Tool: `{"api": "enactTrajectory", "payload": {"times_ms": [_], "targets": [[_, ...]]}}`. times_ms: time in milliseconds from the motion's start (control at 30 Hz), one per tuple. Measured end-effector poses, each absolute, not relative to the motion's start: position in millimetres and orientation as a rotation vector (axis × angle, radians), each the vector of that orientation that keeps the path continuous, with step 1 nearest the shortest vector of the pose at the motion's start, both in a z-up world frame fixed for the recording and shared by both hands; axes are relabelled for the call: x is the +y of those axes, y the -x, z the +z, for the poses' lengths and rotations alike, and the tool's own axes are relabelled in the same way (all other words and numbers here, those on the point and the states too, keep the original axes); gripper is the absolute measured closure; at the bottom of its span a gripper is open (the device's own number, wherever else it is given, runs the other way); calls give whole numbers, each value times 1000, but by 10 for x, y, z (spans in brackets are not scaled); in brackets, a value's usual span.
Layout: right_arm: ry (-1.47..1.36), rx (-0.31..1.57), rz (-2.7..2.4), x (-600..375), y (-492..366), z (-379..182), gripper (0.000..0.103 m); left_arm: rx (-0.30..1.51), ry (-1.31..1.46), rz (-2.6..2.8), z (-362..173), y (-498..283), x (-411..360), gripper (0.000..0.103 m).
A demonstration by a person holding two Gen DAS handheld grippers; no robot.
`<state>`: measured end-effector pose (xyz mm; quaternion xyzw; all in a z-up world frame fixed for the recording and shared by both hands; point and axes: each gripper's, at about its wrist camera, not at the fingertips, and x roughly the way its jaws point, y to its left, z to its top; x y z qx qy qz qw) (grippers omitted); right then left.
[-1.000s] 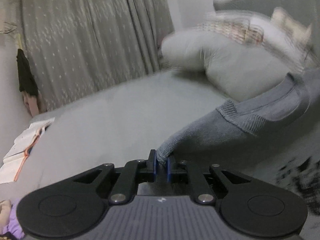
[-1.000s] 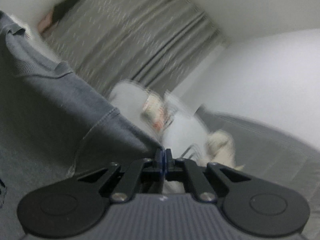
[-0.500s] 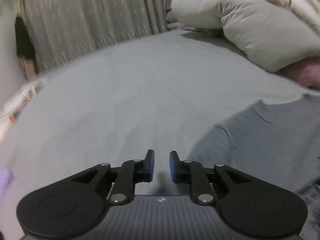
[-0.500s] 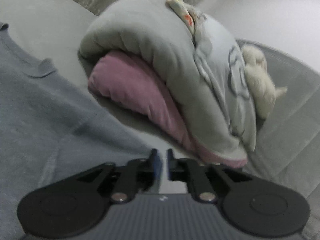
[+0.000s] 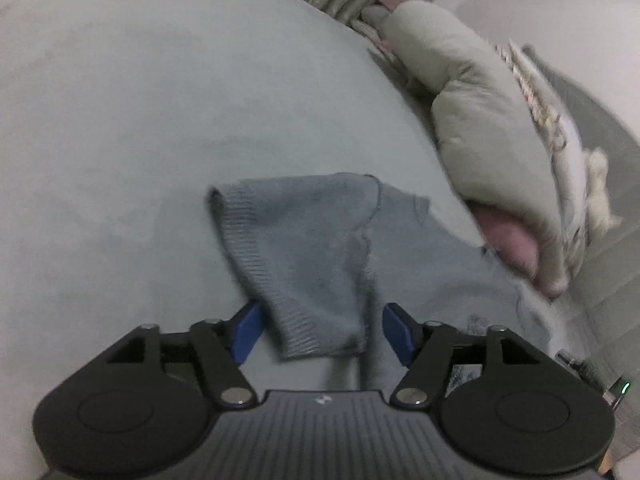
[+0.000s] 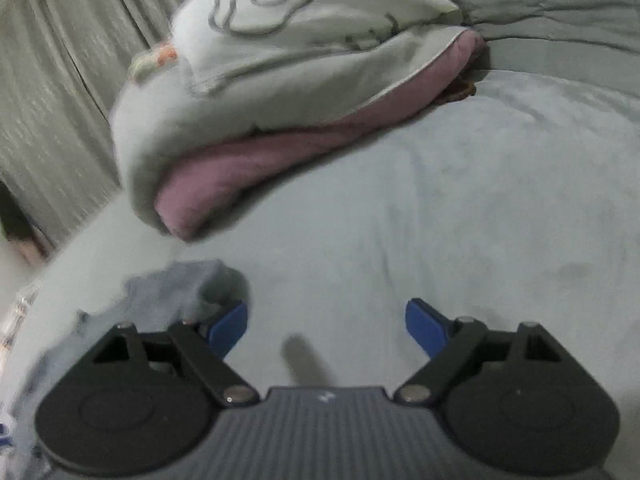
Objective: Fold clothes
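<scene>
A grey knit sweater [image 5: 316, 256] lies on the pale grey bed sheet [image 5: 140, 140]. Its ribbed cuff end hangs between the blue pads of my left gripper [image 5: 322, 330], whose jaws are opening; neither pad presses on the cloth. In the right wrist view a bunched part of the same sweater [image 6: 188, 284] lies just beyond the left fingertip [image 6: 230, 326]. My right gripper [image 6: 326, 326] is opening wide over the bare sheet [image 6: 460, 220], with nothing between its pads.
A rolled grey and pink duvet [image 5: 500, 152] with a pillow lies along the far right of the bed; in the right wrist view the duvet [image 6: 256, 92] fills the upper left. A grey patterned curtain [image 6: 48, 92] hangs behind.
Both grippers were shut on the sweater a second ago, holding it up. They have let go and spread wide, and the sweater now lies on the bed. The left gripper has dropped lower.
</scene>
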<state>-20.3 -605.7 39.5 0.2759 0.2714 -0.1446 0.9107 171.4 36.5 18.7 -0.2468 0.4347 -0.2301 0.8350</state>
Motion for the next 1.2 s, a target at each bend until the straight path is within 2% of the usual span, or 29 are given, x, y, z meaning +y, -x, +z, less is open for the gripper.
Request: {"api": "enactTrajectory", "payload": {"times_ms": [33,100,133,167,200,233,267,300,533,667,867,967,1067,1133,1200], "targets": [[-565,556,-279,-6016,181,389,15,902,509,-492,179,-1714,295,23],[-559,564,-222,-5966,42,393,21,878,501,-480,155,-1733,193,26],[-555,569,-193,-5942,-31,396,30,870,501,-468,140,-1749,149,39],[-539,579,-181,-5899,-107,385,38,865,502,-459,130,-1757,122,66],[-521,591,-172,-5852,-184,371,52,872,510,-457,123,-1752,140,79],[-503,602,-163,-5805,-260,358,75,888,531,-456,87,-1767,149,95],[-467,625,-149,-5741,-350,343,92,890,545,-461,72,-1774,167,97],[-431,646,-139,-5678,-408,334,97,872,533,-460,95,-1773,178,97],[-230,575,-236,-5698,-253,780,98,708,561,-419,462,-1741,562,99],[-150,559,-293,-5788,-144,1164,98,694,548,-392,569,-1789,672,99],[-1,664,-460,-5676,-333,1083,97,727,509,-359,544,-1812,727,98],[29,631,-590,-5730,-319,939,87,722,524,-338,553,-1810,825,96],[-27,680,-521,-5724,-234,781,79,689,546,-308,577,-1764,951,95],[-77,705,-476,-5713,-160,680,65,688,577,-310,569,-1721,1031,94],[-178,708,-439,-5718,-47,598,59,707,589,-315,558,-1654,1082,93]]}}
